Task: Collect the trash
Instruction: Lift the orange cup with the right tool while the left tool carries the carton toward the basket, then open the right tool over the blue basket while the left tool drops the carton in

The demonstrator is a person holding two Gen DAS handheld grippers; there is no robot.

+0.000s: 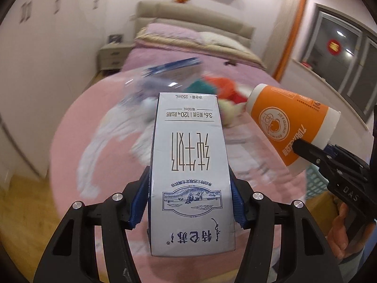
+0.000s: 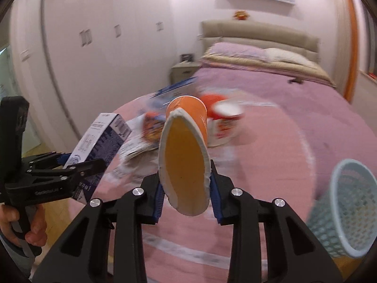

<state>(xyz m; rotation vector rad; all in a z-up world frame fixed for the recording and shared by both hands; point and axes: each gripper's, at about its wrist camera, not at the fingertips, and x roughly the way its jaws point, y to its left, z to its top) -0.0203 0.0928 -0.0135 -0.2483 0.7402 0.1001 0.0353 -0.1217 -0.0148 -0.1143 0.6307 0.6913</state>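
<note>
My left gripper (image 1: 188,202) is shut on a white and blue milk carton (image 1: 188,160), held lengthwise above the pink bed; the same carton (image 2: 99,139) and left gripper (image 2: 77,165) show at the left of the right wrist view. My right gripper (image 2: 186,193) is shut on an orange paper cup (image 2: 183,155), squeezing its rim into an oval. That cup (image 1: 289,127) and the right gripper (image 1: 313,151) appear at the right of the left wrist view. More trash (image 1: 169,87) lies blurred on the bed: wrappers, paper, a red and white bowl (image 2: 223,118).
A pale blue mesh basket (image 2: 344,207) stands on the floor at the bed's right side. The pink bedspread (image 2: 282,129) fills the middle. A nightstand (image 1: 113,55) and white wardrobes line the left. A hand (image 2: 14,226) holds the left gripper's handle.
</note>
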